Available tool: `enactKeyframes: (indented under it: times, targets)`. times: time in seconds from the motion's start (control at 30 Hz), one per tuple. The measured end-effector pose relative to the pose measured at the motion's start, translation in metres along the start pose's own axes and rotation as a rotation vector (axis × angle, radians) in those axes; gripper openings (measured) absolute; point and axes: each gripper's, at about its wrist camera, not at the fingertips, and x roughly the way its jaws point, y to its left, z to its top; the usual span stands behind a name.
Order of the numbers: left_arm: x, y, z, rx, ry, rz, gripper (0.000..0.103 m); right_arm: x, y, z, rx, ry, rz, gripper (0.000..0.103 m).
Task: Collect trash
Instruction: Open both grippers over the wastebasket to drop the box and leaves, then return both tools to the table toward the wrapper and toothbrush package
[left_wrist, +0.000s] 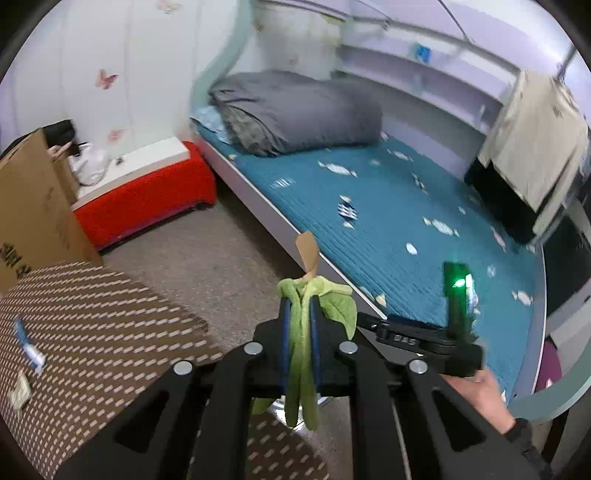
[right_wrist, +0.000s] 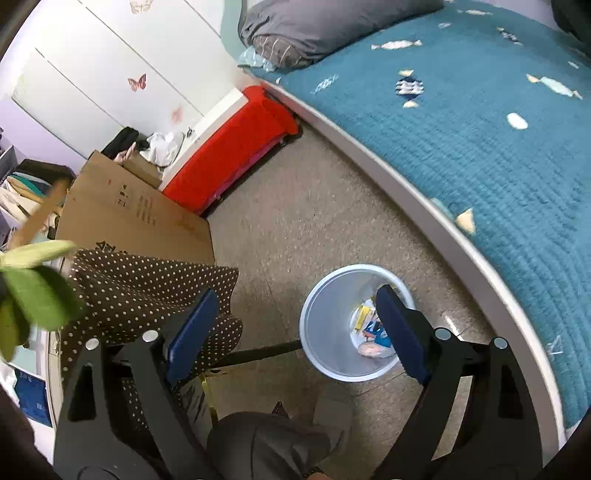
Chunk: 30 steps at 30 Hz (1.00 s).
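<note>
My left gripper (left_wrist: 299, 306) is shut on a limp green leafy piece (left_wrist: 301, 354) that hangs down between its blue pads. A flat wooden stick (left_wrist: 308, 251) pokes up from the piece. In the right wrist view the same green piece (right_wrist: 33, 291) and stick (right_wrist: 40, 218) show at the left edge. My right gripper (right_wrist: 295, 295) stands open with nothing between its fingers, above the floor. A pale blue waste bin (right_wrist: 325, 354) sits just below its right finger (right_wrist: 399, 328), with several scraps of trash (right_wrist: 369, 332) at its bottom.
A bed with a teal cover (right_wrist: 480, 147) and a grey duvet (left_wrist: 295, 110) runs along the right. A red box (right_wrist: 236, 147) and a cardboard box (right_wrist: 129, 214) stand at the back left. A brown dotted cloth (right_wrist: 147, 288) covers a surface at left, with a small blue-white tube (left_wrist: 29, 347) on it. The person's knee (right_wrist: 266, 443) is below.
</note>
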Motion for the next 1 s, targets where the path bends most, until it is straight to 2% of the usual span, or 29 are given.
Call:
enactKeyframes:
  times: [0.27, 0.3, 0.37, 0.4, 0.43, 0.57, 0.8, 1.0]
  targets:
    - [0.089, -0.026, 0.006, 0.053, 0.208, -0.008, 0.013, -0.037, -0.010, 0.010, 0.014, -0.082, 0.000, 0.090]
    - [0.100, -0.026, 0.006, 0.056, 0.238, -0.013, 0.021, -0.037, -0.008, 0.011, 0.014, -0.085, -0.001, 0.090]
    - [0.110, -0.026, 0.009, 0.058, 0.256, -0.008, 0.054, -0.041, -0.005, 0.012, 0.013, -0.093, 0.003, 0.090]
    - [0.112, -0.025, 0.010, 0.057, 0.249, 0.007, 0.081, -0.043, -0.005, 0.013, 0.012, -0.095, 0.005, 0.090]
    - [0.111, -0.023, 0.012, 0.056, 0.229, 0.018, 0.087, -0.045, -0.002, 0.013, 0.007, -0.099, 0.006, 0.090]
    - [0.103, -0.014, 0.015, 0.031, 0.213, 0.069, 0.090, -0.047, 0.007, 0.010, -0.007, -0.106, 0.009, 0.095]
    - [0.055, -0.001, 0.010, -0.005, 0.107, 0.122, 0.093, -0.053, 0.034, 0.004, -0.038, -0.123, -0.010, 0.097]
    - [0.013, 0.008, 0.001, -0.017, 0.023, 0.126, 0.093, -0.067, 0.072, -0.006, -0.101, -0.147, 0.010, 0.097]
